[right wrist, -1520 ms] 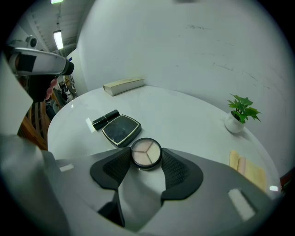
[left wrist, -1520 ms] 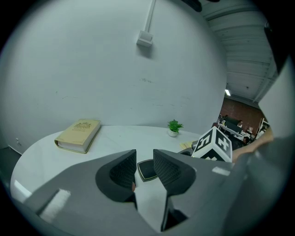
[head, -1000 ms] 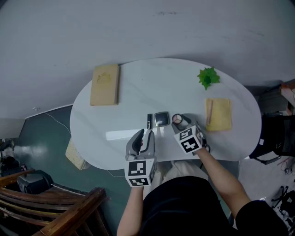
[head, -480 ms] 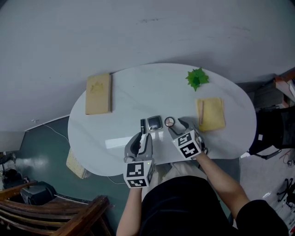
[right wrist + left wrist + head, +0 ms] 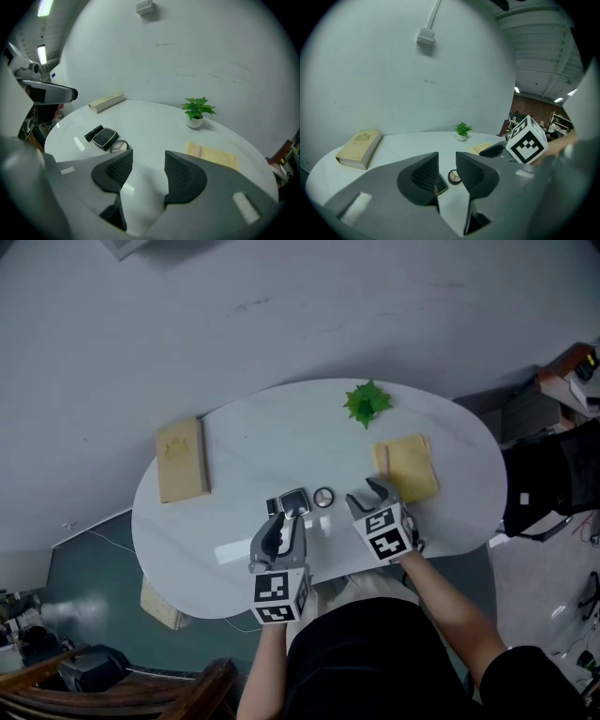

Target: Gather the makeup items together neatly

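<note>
Gathering looks finished: black tube, square compact and round palette cluster on the table, seemingly touching, while left gripper and right gripper hover empty, jaws apart, leaving only withdrawal.

A slim black lipstick tube, a black square compact and a small round palette of beige shades lie flat in a close row on the white counter.
</note>
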A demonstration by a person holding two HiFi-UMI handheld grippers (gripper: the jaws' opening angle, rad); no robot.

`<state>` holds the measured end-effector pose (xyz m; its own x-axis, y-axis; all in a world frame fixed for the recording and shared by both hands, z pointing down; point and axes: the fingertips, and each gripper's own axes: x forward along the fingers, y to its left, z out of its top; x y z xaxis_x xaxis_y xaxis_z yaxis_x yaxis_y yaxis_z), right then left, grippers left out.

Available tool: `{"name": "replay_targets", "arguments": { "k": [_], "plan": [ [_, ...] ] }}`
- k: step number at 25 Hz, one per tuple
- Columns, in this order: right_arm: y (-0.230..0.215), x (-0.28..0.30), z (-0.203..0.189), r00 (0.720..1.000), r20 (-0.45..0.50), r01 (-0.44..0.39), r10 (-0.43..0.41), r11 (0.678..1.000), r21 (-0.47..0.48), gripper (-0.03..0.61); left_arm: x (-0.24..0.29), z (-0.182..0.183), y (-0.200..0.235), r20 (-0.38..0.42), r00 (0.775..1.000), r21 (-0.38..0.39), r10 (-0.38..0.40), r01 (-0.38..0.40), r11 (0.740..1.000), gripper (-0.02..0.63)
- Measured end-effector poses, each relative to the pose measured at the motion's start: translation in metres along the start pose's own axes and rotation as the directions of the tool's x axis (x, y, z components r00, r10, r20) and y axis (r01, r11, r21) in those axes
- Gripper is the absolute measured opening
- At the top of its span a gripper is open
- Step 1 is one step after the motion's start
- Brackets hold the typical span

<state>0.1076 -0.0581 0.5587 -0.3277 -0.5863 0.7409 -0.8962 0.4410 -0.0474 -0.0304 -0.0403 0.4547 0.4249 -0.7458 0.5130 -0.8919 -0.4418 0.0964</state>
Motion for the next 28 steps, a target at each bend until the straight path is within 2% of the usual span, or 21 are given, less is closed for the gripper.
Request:
{"name": "replay_targets", "arguments": {
  "k": [10, 19, 22, 28],
  "plan": [
    [-0.069, -0.017, -0.014, 0.990, -0.020, 0.139, -0.138, 0.982, 0.130, 0.222, 0.012, 0.008, -0.018, -0.013, 0.999, 0.032, -0.045, 0.045, 0.998, 0.112],
    [-0.077, -0.006, -0.036, 0.987, -0.074, 0.155, -0.144, 0.974, 0.163, 0.182, 0.017, 0.009, -0.023, -0.026, 0.998, 0.047, -0.057, 0.058, 0.997, 0.112],
    [-0.077, -0.004, -0.040, 0.985, -0.084, 0.165, -0.153, 0.973, 0.162, 0.133, 0.018, 0.008, -0.024, -0.030, 0.998, 0.050, -0.058, 0.060, 0.997, 0.112],
    [-0.076, 0.001, -0.044, 0.984, -0.105, 0.159, -0.143, 0.973, 0.166, 0.127, 0.021, 0.008, -0.022, -0.036, 0.998, 0.050, -0.058, 0.060, 0.997, 0.112]
  ]
}}
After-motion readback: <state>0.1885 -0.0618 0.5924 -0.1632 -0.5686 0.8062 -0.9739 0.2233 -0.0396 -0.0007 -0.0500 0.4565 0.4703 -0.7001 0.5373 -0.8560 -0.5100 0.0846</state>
